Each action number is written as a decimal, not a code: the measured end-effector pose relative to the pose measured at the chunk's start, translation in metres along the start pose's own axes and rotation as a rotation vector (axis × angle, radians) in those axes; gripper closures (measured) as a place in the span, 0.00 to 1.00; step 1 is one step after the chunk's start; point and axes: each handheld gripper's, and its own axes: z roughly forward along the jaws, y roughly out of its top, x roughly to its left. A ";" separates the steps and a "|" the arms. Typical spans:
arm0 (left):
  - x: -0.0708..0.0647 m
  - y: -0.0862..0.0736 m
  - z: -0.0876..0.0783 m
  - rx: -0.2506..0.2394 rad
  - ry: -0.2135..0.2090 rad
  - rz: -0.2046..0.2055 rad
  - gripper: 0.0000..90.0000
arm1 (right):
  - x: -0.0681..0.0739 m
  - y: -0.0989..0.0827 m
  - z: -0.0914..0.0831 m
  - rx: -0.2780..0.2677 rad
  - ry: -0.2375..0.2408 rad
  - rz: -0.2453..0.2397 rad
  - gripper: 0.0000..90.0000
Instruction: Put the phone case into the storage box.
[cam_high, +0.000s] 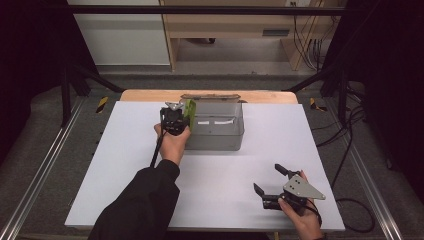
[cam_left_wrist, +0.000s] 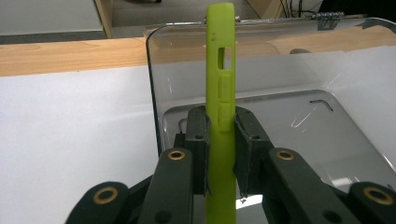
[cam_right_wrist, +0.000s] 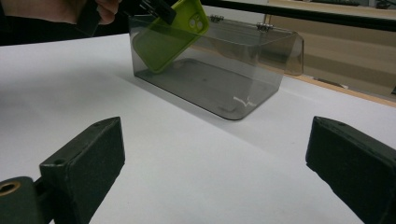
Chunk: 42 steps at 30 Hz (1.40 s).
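**Two tools, one green phone case at the box rim**

Two tools over a white surface (cam_high: 125, 165) with a wooden far edge. Left tool (cam_high: 175, 118) at the near-left corner of a clear smoky plastic box (cam_high: 220, 131), clenched on a lime-green phone case (cam_left_wrist: 223, 116). Case pinched edge-on between the two black jaws, standing up past them in the left gripper view, with side buttons and a slot cutout facing the camera. Seen from the right gripper view, same case (cam_right_wrist: 170, 35) tilted, camera cutout at its upper end, lower end dipping inside the box's left end. Cannot tell whether that lower end touches the box floor. Hinged lid of the box open, leaning back toward the far side. Box sitting at the far middle of the surface, just short of the wooden edge.

Right tool (cam_high: 274, 184) well apart, low at the near right, released: jaws spread wide, nothing between them, grey three-cornered plate on top. Dark sleeve (cam_high: 145, 205) on the left forearm, coming in from the near edge.
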 end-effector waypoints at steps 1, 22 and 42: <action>0.000 0.000 0.000 -0.001 0.000 -0.001 0.86 | 0.000 0.000 0.000 0.002 0.000 -0.002 0.05; 0.003 0.000 0.003 0.005 0.026 -0.046 0.86 | 0.000 -0.001 0.001 0.014 0.005 0.013 0.07; 0.002 0.000 0.007 0.004 0.030 -0.055 0.86 | 0.001 -0.001 0.001 0.017 0.006 0.015 0.06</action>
